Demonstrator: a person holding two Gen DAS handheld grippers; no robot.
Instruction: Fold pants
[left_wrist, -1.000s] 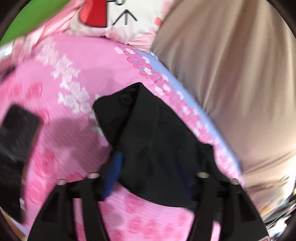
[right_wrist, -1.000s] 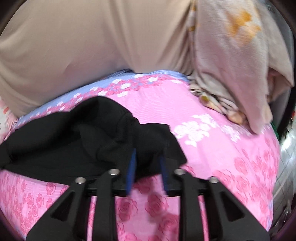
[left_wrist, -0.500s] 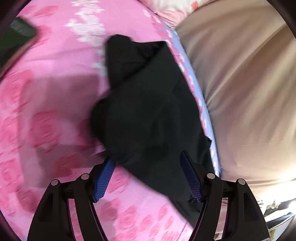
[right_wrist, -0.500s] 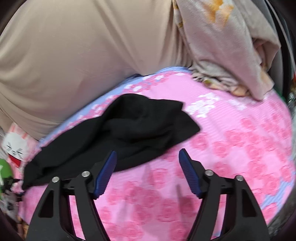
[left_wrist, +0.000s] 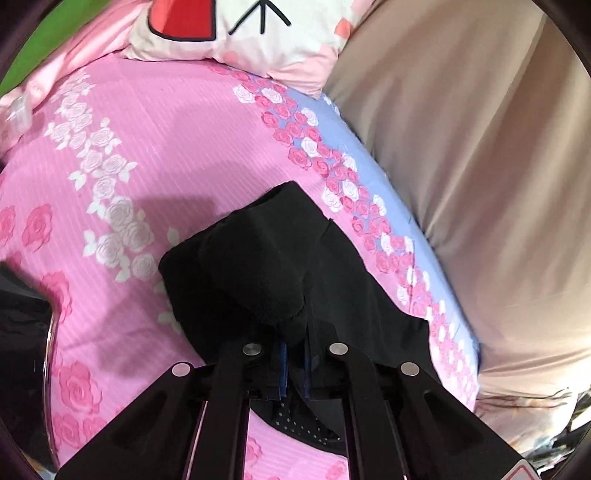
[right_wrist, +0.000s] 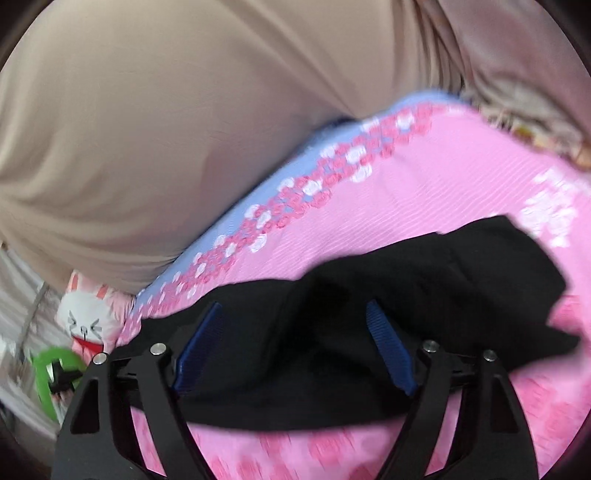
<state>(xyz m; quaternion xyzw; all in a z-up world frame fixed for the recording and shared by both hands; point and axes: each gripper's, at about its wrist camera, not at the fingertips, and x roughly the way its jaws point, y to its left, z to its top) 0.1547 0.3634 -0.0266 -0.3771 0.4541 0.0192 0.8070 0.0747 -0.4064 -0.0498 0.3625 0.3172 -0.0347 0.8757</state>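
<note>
Black pants lie crumpled on a pink rose-print bedsheet. My left gripper is shut on a bunched fold at the near end of the pants, and the cloth rises in a lump just past the blue pads. In the right wrist view the pants stretch across the frame. My right gripper hovers over them with its jaws opening. Black cloth lies between and under the blue pads, but they do not press on it.
A beige cloth mass bounds the bed's far side, also the beige cloth. A cartoon pillow lies at the head. A dark object sits at the left edge. A bunny plush and a green ring sit at the left.
The left gripper's jaws, open over the pants before, have shut on a bunch of the cloth. The right gripper's jaws have spread wide off the cloth, and it has swung and rolled.
</note>
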